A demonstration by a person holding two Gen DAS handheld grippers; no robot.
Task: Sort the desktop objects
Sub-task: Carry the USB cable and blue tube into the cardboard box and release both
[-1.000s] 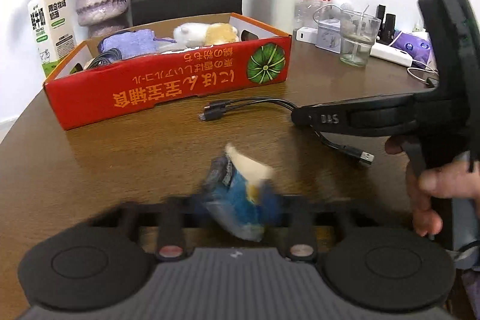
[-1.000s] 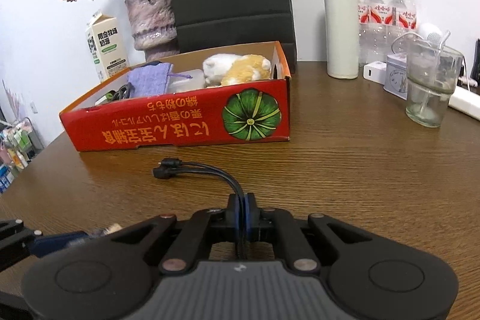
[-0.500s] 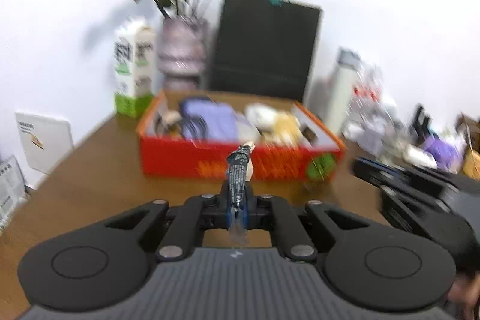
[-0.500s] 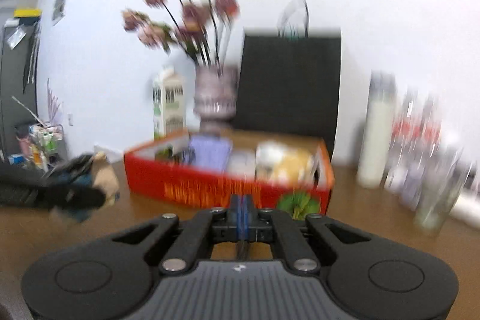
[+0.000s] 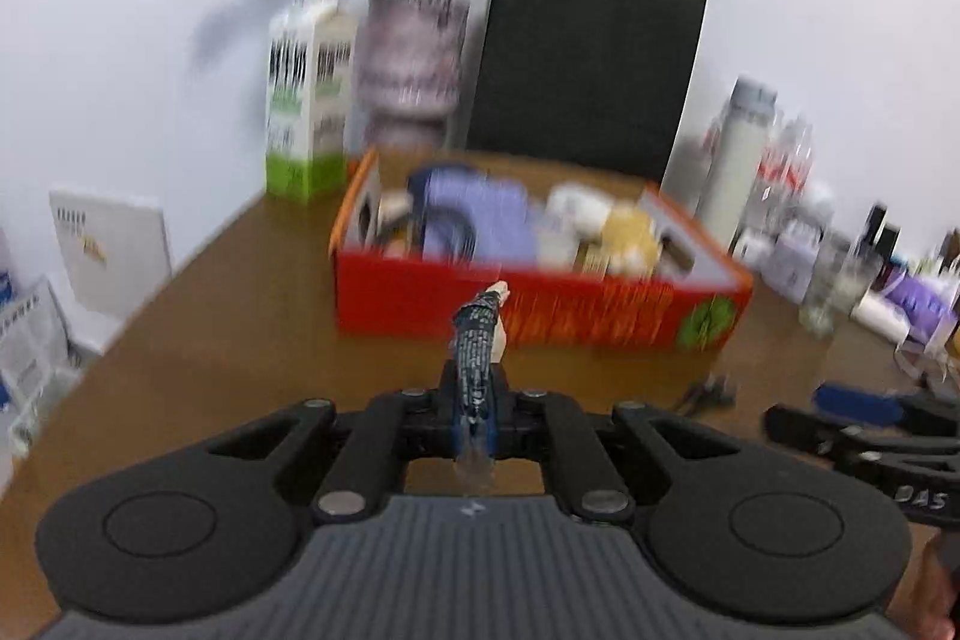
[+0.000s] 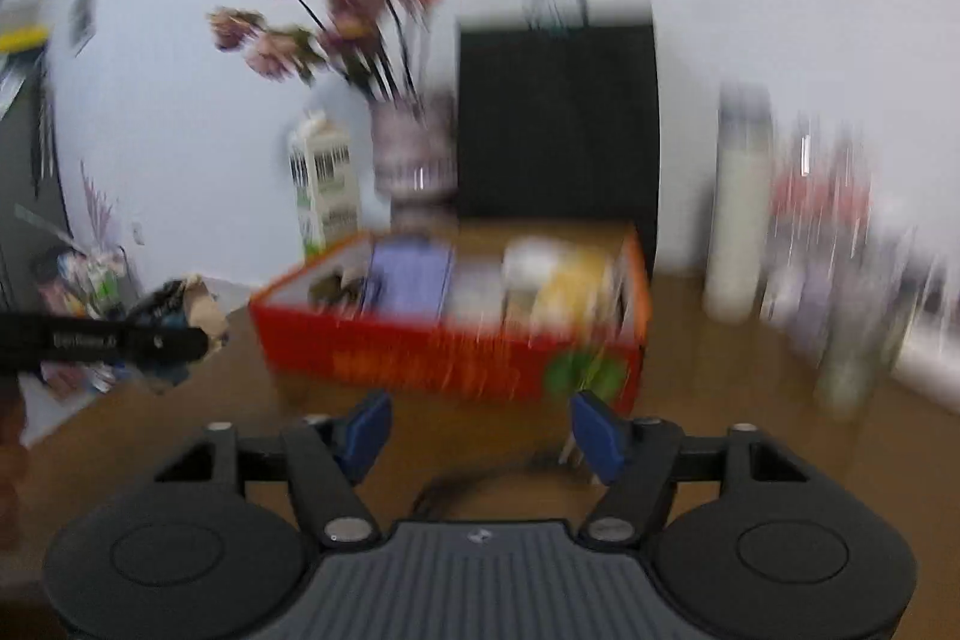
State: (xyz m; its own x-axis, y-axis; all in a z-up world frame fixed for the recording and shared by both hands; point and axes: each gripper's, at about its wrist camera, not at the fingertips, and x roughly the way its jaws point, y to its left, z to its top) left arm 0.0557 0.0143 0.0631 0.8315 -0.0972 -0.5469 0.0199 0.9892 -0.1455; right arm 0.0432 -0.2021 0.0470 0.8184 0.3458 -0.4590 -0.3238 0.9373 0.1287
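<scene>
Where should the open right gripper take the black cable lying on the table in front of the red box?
Right gripper: grip the black cable mid-run, from above, fingers straddling it. It lies flat and thin on the table; blur hides its plugs.

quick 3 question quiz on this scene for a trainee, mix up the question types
1. True or false: the left gripper is shut on the blue snack packet.
2. Multiple choice: the right gripper is (A) shut on the black cable, (B) open and holding nothing, (C) shut on the milk carton.
3. Fill in: the purple pouch and the white and yellow plush toy lie inside the ____ cardboard box.

Key: 1 true; 2 B, since its blue pads stand wide apart while the black cable lies on the wooden table below; 3 red.
</scene>
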